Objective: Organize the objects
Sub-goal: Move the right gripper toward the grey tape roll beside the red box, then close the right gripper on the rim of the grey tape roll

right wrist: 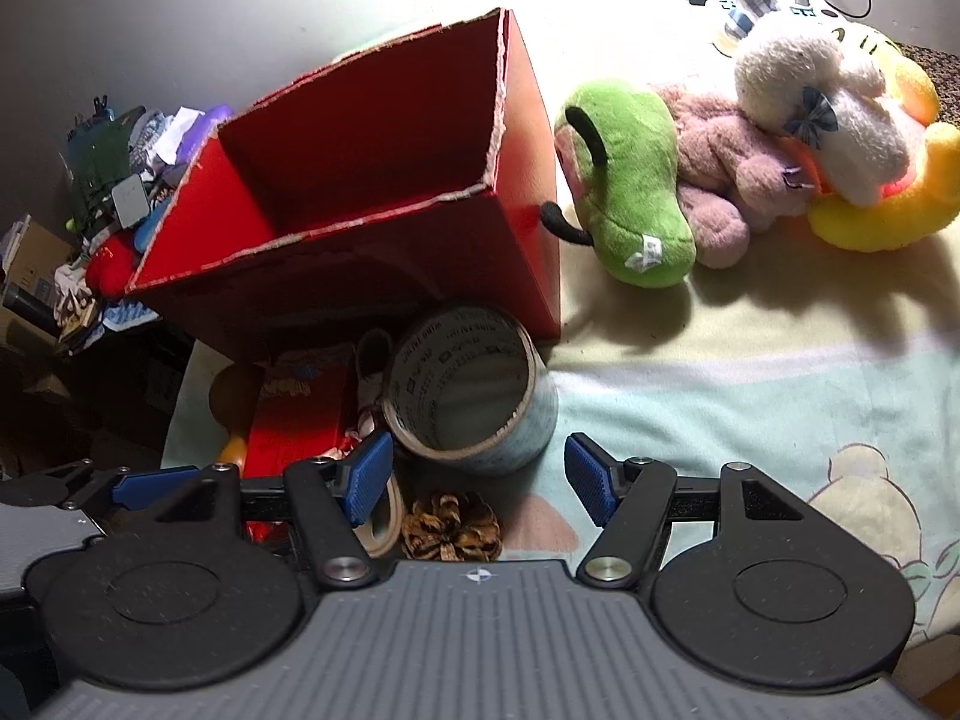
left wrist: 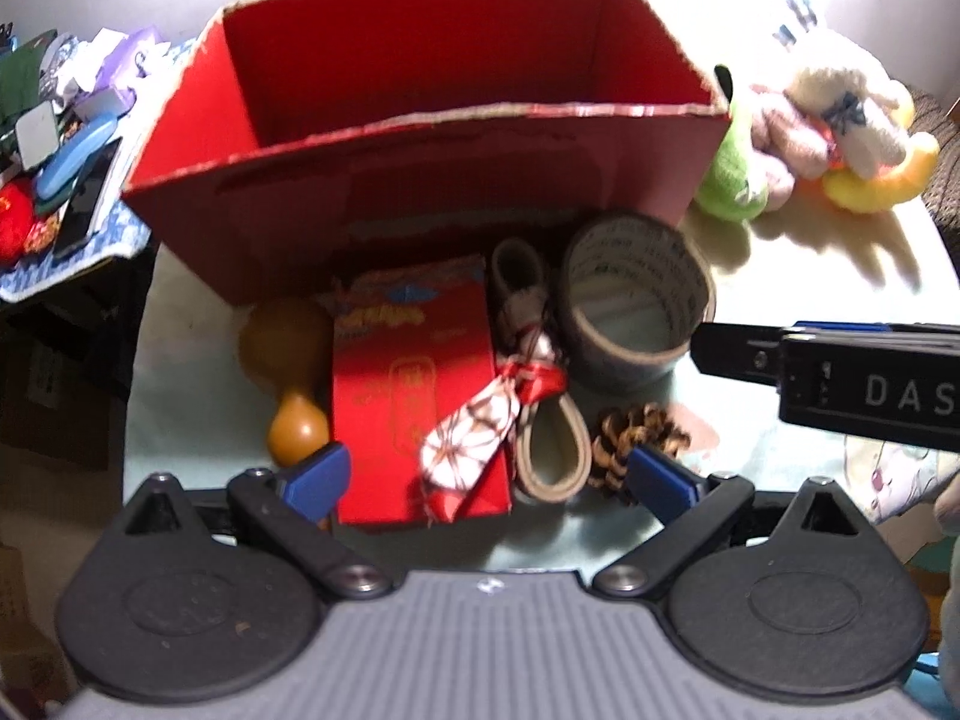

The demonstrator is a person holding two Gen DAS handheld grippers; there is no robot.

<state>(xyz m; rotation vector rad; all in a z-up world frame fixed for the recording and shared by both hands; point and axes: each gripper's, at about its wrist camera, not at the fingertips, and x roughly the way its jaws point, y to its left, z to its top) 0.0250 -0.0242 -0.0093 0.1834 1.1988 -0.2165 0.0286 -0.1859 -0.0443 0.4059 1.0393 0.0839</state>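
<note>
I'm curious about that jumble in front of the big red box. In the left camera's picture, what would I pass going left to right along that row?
Brown gourd → flat red packet → patterned ribbon tie → tape roll, with a pine cone just in front of it.

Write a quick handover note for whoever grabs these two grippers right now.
Left gripper: open, holding nothing, facing the red packet.
Right gripper: open, holding nothing, near the tape roll and pine cone.
Red box: nothing visible inside.
In front of the box: gourd, red packet, ribbon bundle, tape roll, pine cone.
Plush toys lie to the box's right.
Done: nothing boxed yet. Left: everything.
</note>
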